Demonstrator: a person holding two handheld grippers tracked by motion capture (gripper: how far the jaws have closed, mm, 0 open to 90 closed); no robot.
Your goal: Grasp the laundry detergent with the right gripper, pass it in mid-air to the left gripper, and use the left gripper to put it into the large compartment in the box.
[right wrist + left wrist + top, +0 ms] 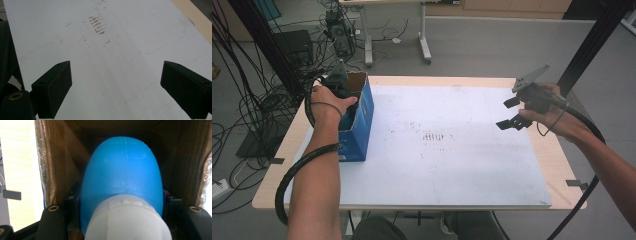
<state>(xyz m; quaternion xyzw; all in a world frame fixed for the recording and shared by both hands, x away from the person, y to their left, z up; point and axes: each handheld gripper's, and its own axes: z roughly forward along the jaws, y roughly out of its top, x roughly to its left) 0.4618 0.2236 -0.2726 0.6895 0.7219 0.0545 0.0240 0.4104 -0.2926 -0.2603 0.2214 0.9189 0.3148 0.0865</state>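
Observation:
A blue cardboard box (360, 119) stands open-topped at the left edge of the white mat (442, 170). My left gripper (337, 81) reaches down into it. In the left gripper view its black jaws sit tight against both sides of a blue bottle (122, 170) with a white cap (127, 220), between the box's brown inner walls (62, 157); the gripper (122, 201) is shut on the bottle. My right gripper (510, 112) hovers over the mat's right side, open, with nothing between its jaws (116, 87).
The mat covers most of a wooden table (557, 160), and it carries faint brown smudges (434, 136) at its middle. Black cables (242, 100) and equipment lie on the floor at the left. Black frame posts (592, 45) rise at both back corners.

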